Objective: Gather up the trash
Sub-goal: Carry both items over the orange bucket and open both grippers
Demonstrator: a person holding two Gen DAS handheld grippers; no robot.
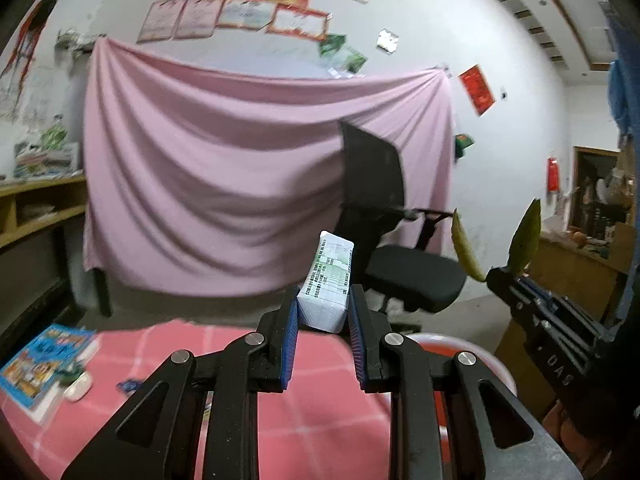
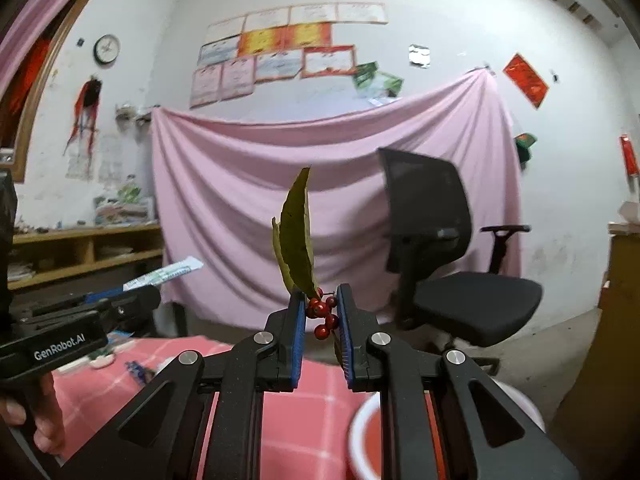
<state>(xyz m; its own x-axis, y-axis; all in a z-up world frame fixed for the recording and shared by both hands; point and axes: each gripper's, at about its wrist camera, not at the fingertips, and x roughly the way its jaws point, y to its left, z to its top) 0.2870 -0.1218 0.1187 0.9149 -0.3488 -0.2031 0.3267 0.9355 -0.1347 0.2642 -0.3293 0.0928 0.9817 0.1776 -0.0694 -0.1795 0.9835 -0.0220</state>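
The left tool (image 1: 324,316) is clamped on a white printed carton (image 1: 329,280), held up above the pink checked bench (image 1: 312,400). The right tool (image 2: 320,312) is clamped on a leafy sprig with red berries (image 2: 298,240), over a red basin (image 2: 370,440).

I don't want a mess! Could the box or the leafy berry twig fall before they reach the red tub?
Maybe. The left gripper pinches only the bottom of the white box, so it could tip out. The right gripper holds the berry twig by its thin stem; berries might drop beside the red tub.
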